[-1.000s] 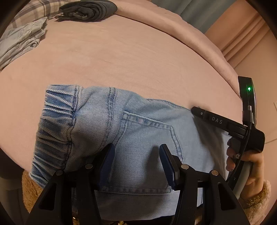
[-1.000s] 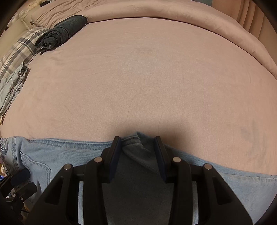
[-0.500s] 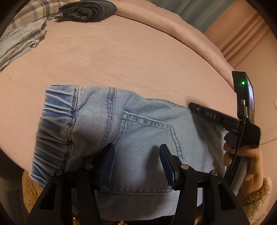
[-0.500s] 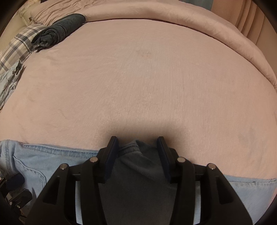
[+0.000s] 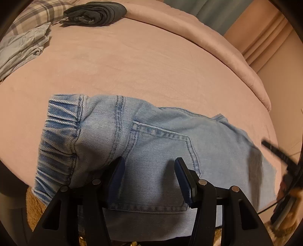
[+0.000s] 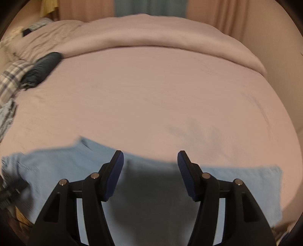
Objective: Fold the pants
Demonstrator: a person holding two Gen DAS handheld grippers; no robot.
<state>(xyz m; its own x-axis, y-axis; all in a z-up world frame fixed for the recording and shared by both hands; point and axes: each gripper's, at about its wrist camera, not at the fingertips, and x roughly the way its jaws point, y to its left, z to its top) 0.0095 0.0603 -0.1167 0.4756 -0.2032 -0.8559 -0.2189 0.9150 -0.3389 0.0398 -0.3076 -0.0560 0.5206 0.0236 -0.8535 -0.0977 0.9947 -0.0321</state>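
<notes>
Through the left wrist camera we see the pants in sharp detail: light blue denim lying flat on the pink bedcover, the gathered elastic waistband toward 9 o'clock and a stitched back pocket at the centre. The right wrist view gives none of that stitching; there the pants are a blurred pale band across the lower frame from 8 to 4 o'clock.

The left gripper hangs over the pocket with its jaws parted, and we see no fabric pinched between the blue pads. The right gripper stands released too: its jaws have just been opening, and nothing sits between them but its own shadow on the denim below. In the left view the right gripper shows only as a dark blur at 3 o'clock, beside the far end of the folded pants.

Only the right view reaches the rolled edge of the bedcover at 12 o'clock. At 10 to 11 o'clock both views show a dark folded garment beside a plaid cloth; the left view adds a crumpled pale grey garment just below them. All three lie well apart from the pants, and nothing lies between.
</notes>
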